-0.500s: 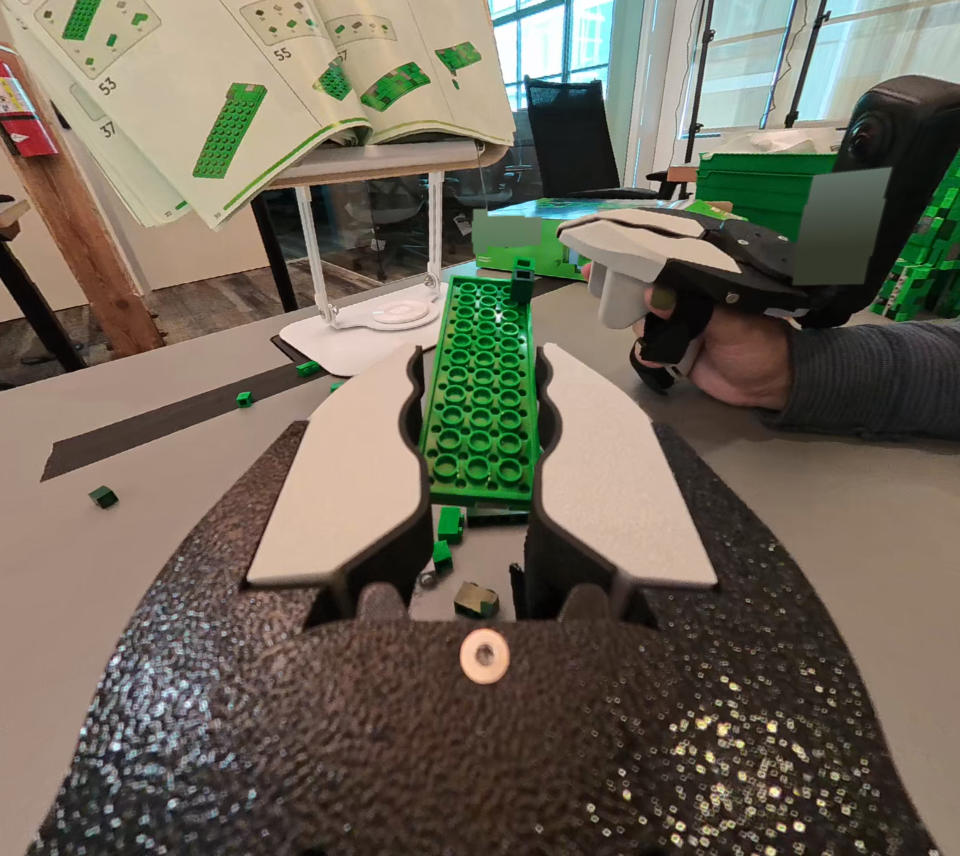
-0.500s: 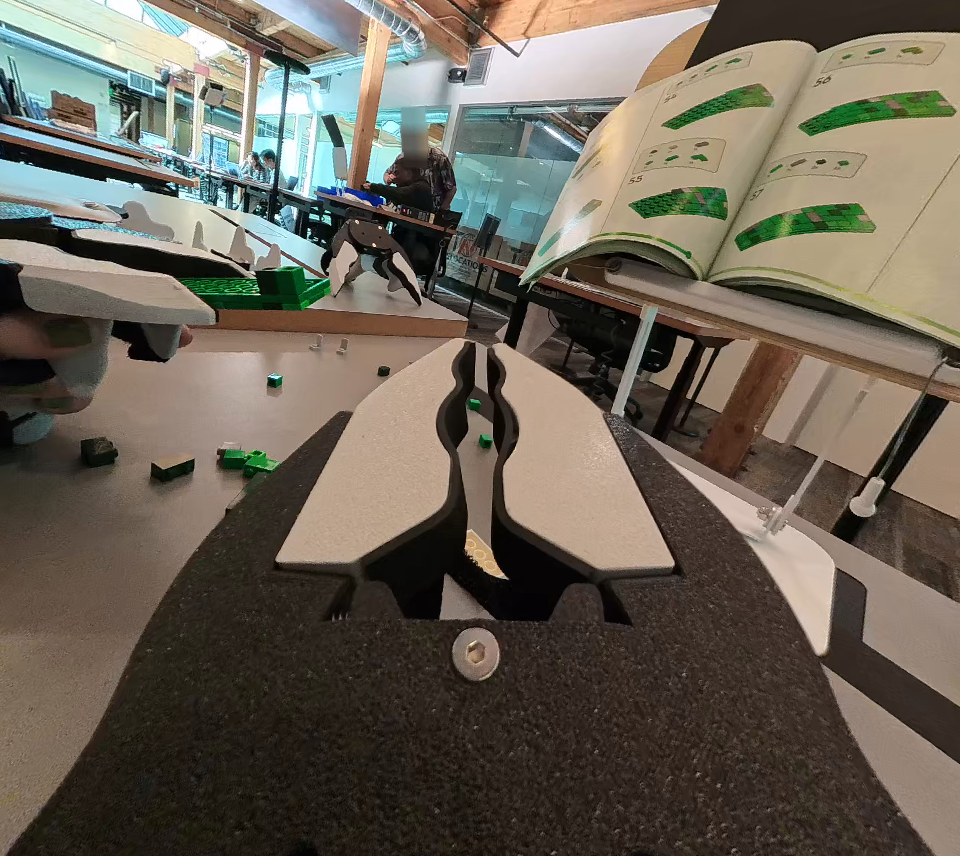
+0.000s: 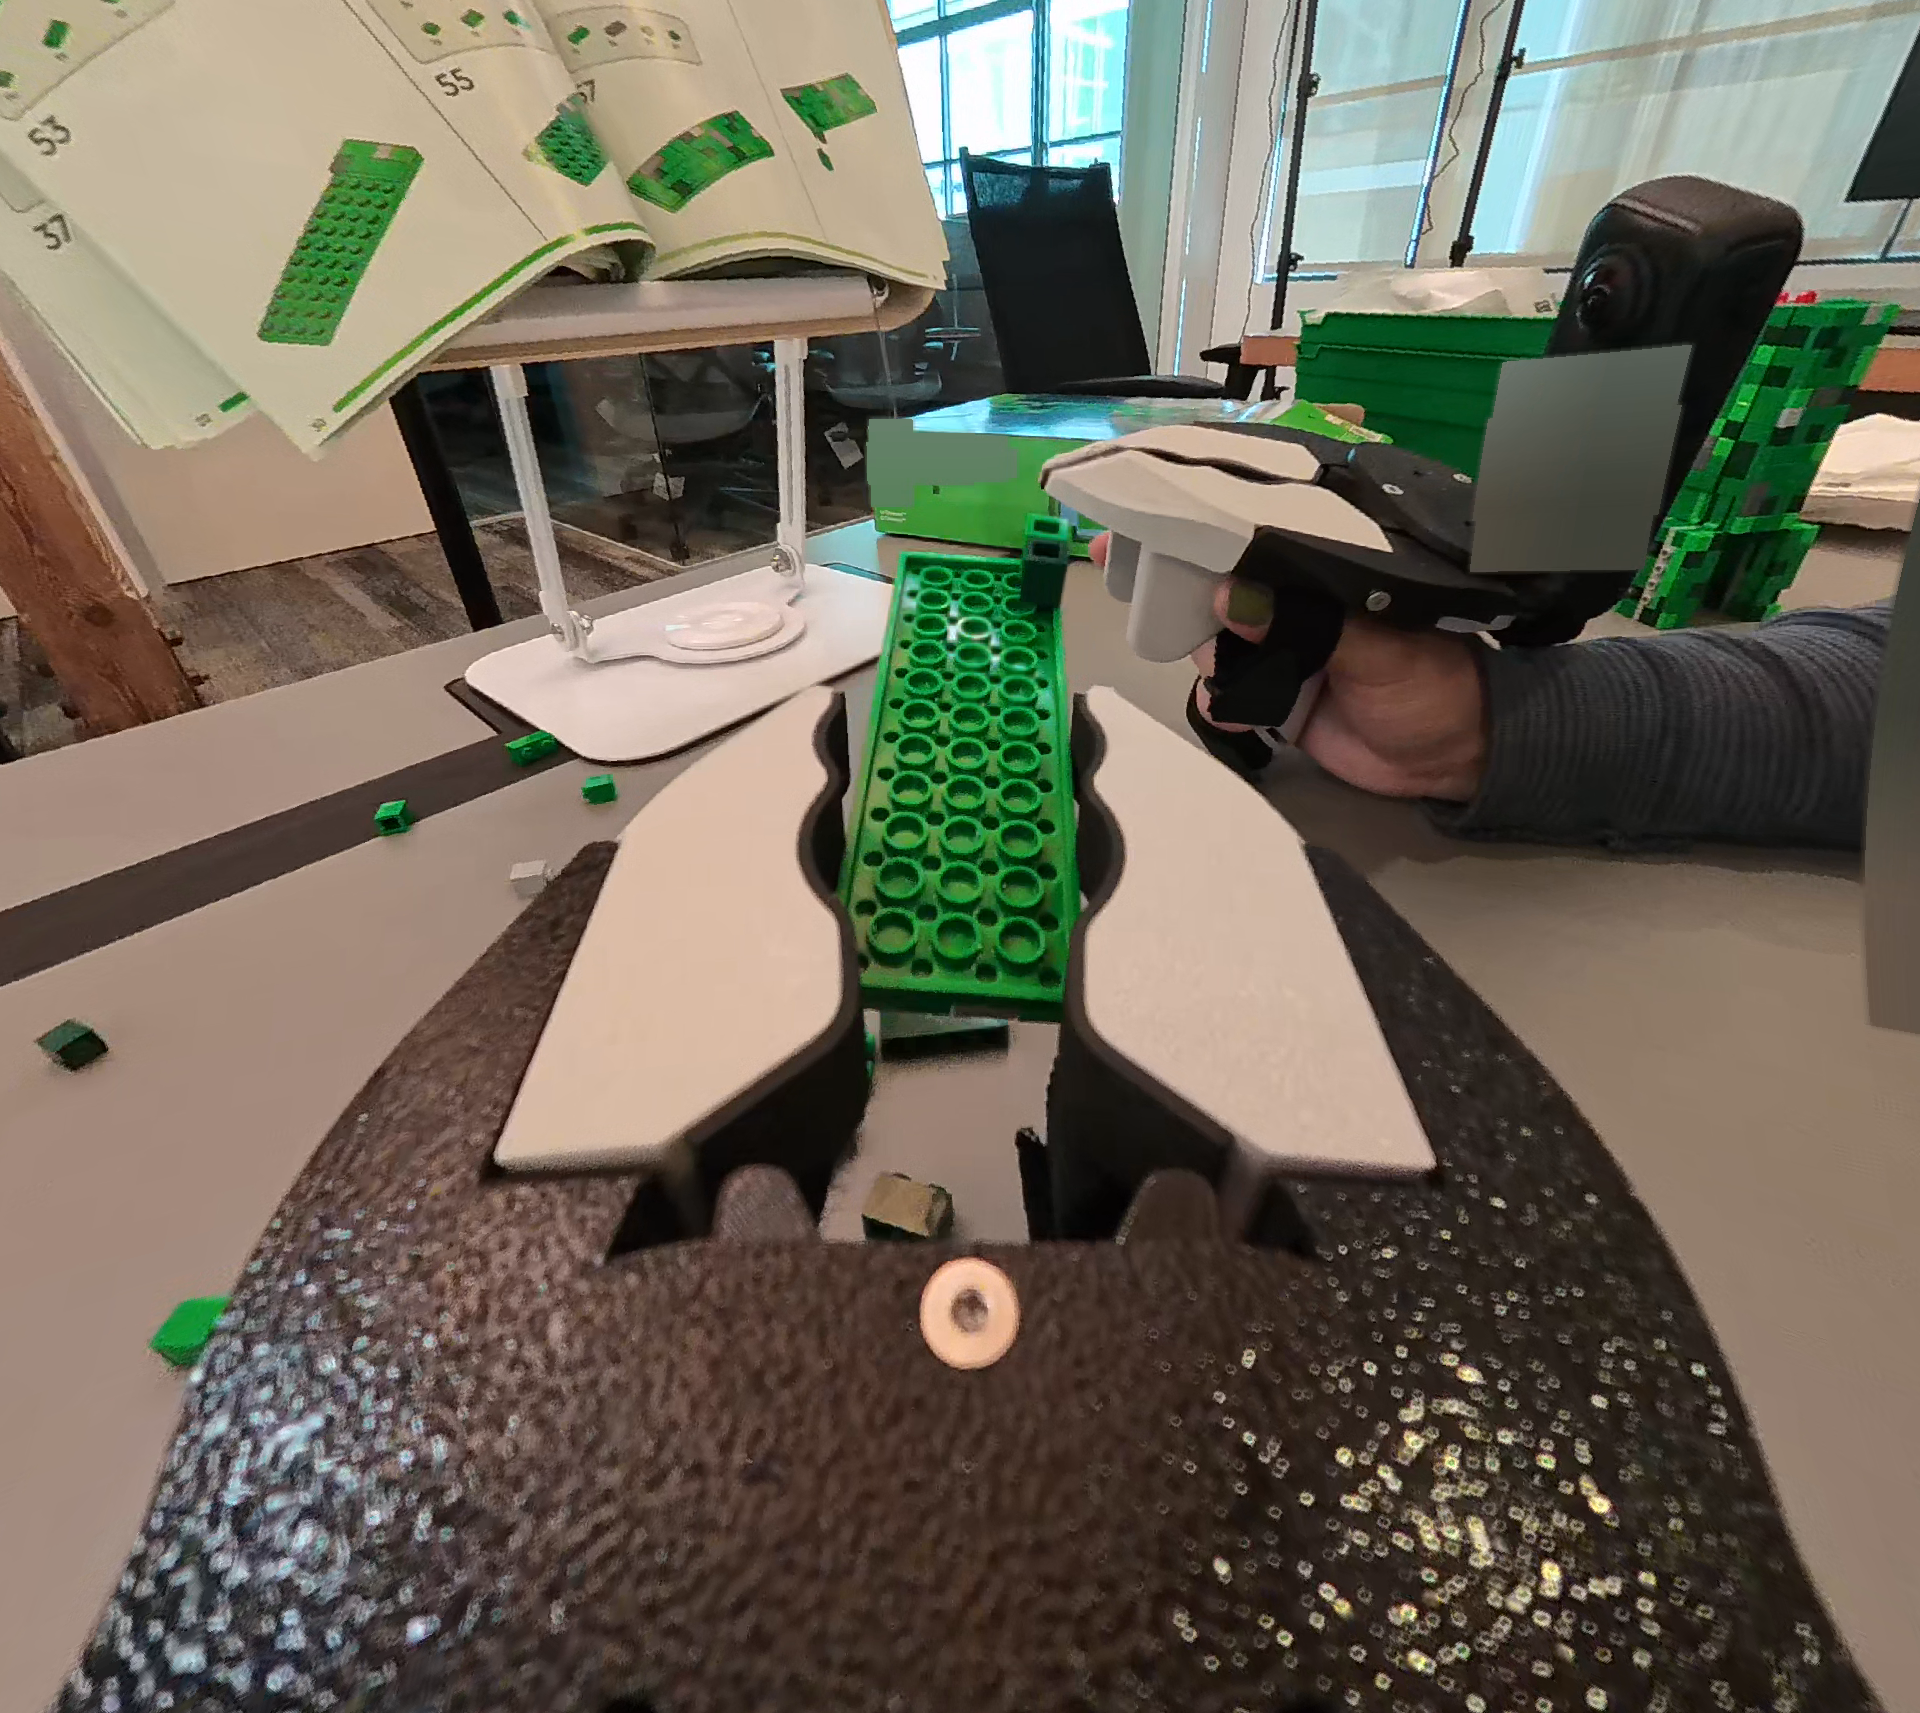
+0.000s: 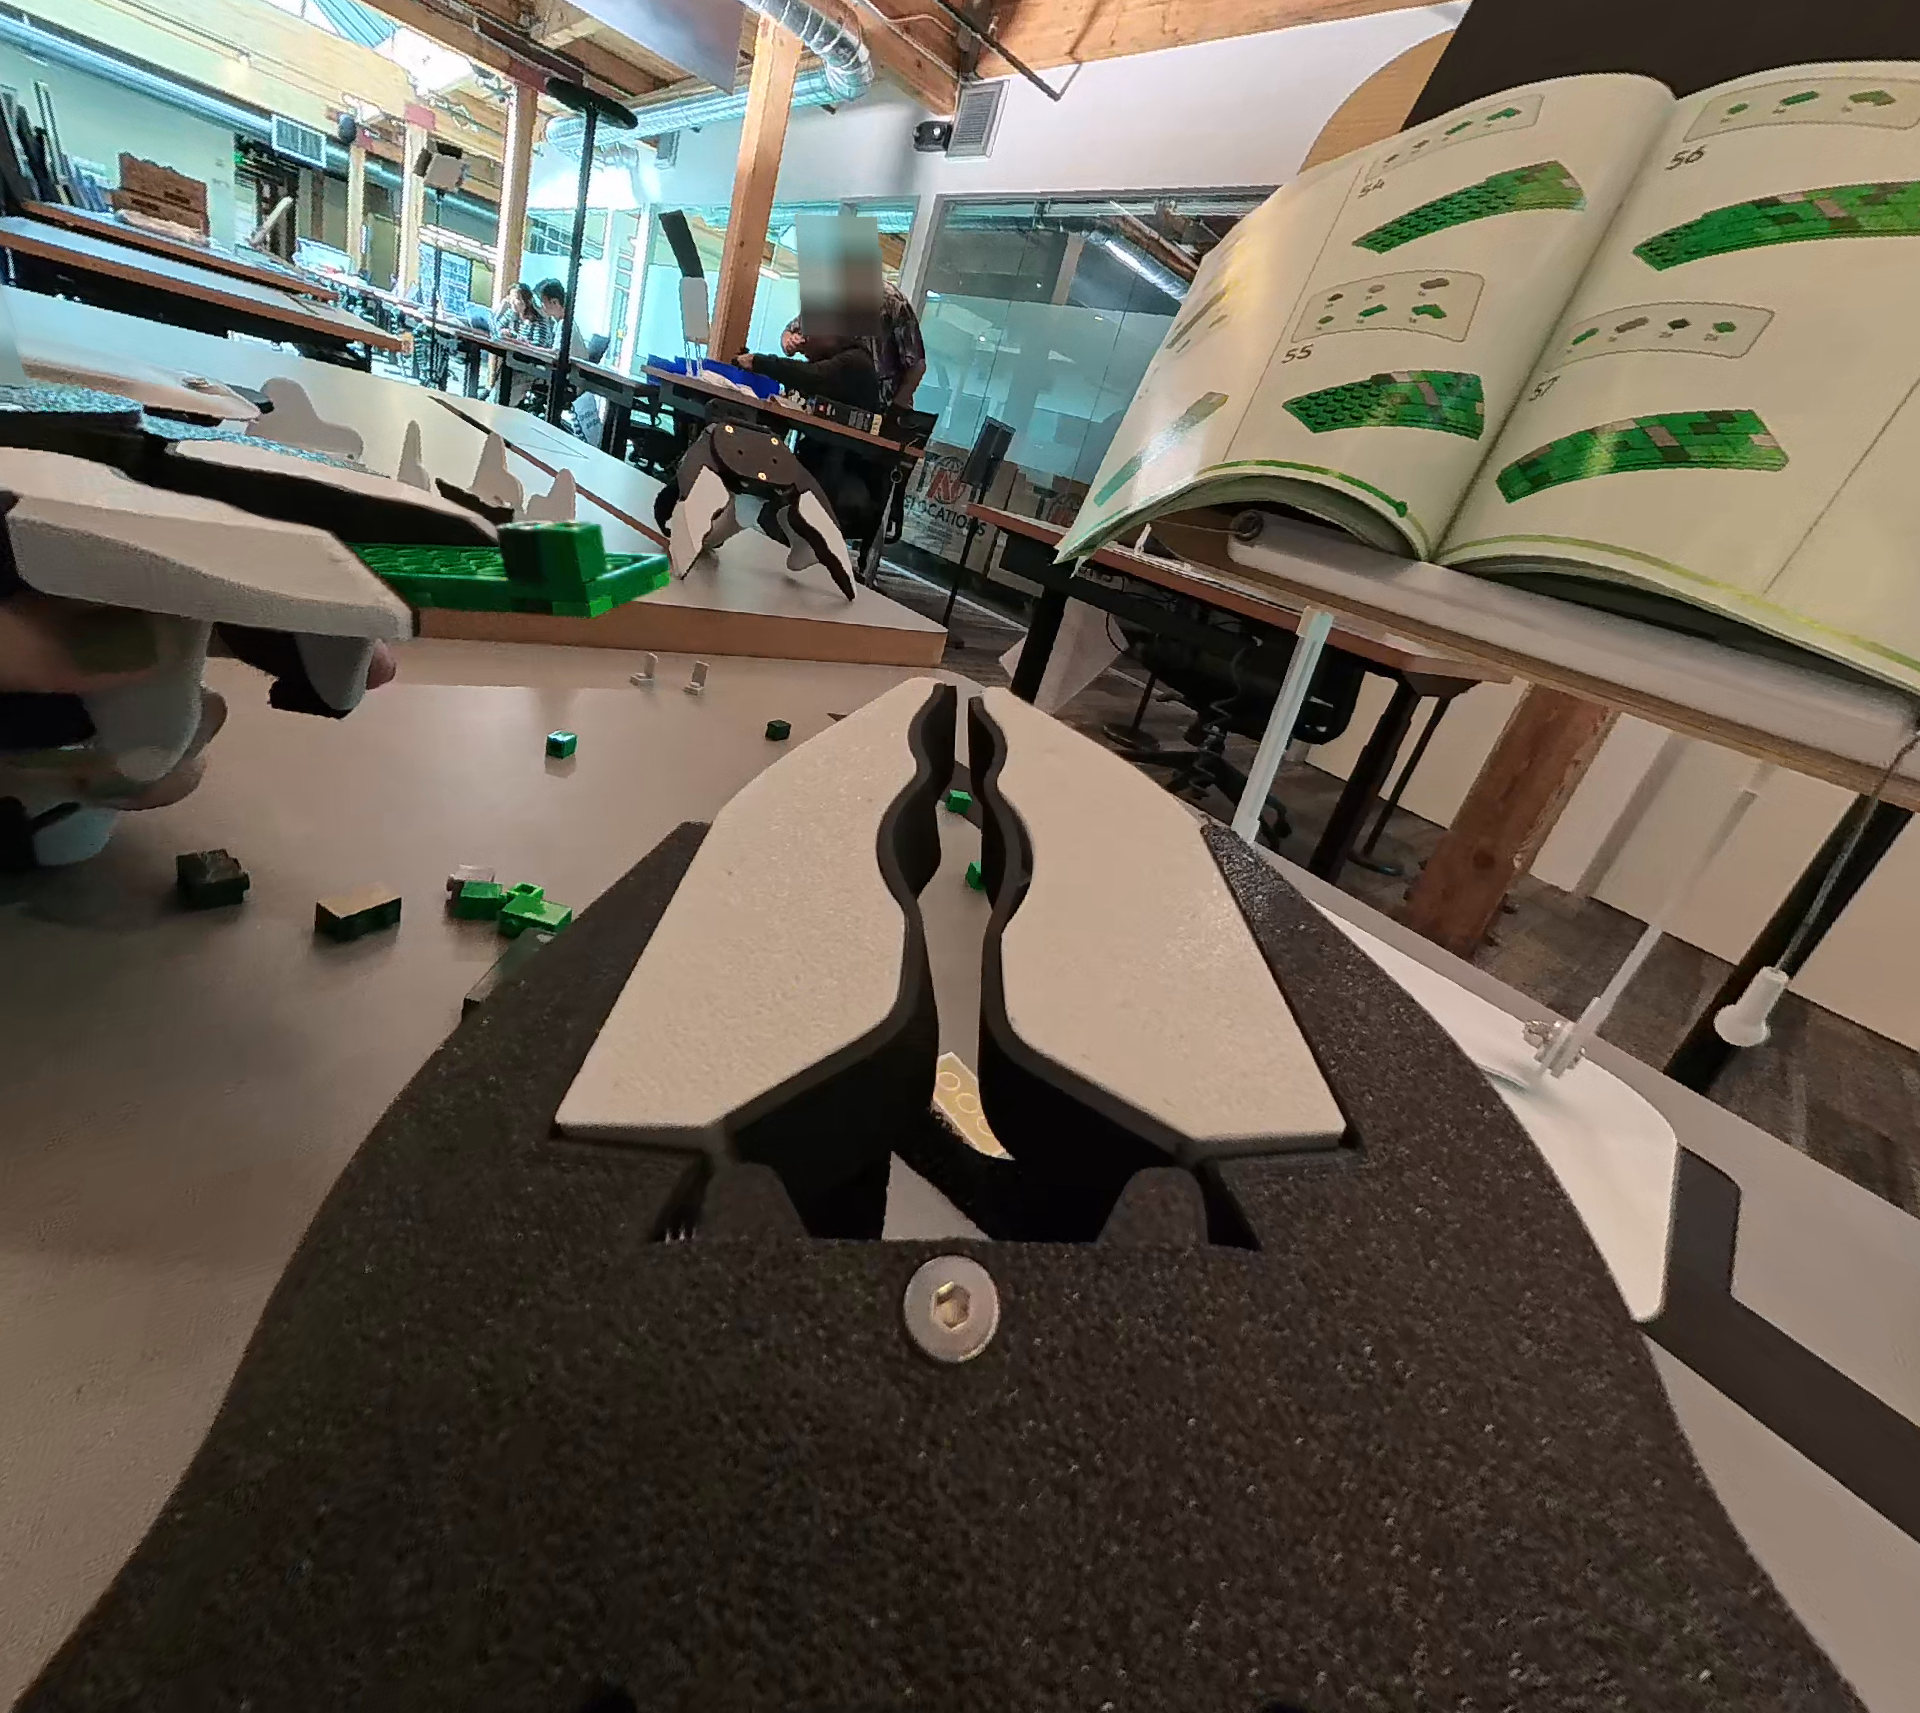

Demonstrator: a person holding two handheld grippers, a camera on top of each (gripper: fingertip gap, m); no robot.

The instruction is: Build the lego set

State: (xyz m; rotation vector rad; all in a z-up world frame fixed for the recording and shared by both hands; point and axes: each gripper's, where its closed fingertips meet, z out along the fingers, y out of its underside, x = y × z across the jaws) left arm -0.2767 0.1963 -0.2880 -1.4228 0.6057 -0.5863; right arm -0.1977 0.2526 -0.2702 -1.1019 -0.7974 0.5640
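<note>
Green plate (image 3: 961, 790) higher (slightly tilted)

Obstacles: book stand (image 3: 665, 624) just beyond green plate (image 3: 961, 790); right gripper (image 3: 1070, 484) beside its far end; scattered bricks (image 4: 358, 913) left. Open tabletop (image 3: 1558, 988) lies right of the plate.

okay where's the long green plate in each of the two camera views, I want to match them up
Left wrist view: the green plate sits centre, clamped between the left gripper fingers, running away from the camera.
Right wrist view: far left at mid height, seen edge-on, sticking out past the left gripper's fingers.
Shared landmark: the dark green brick at the plate's far end.
</note>
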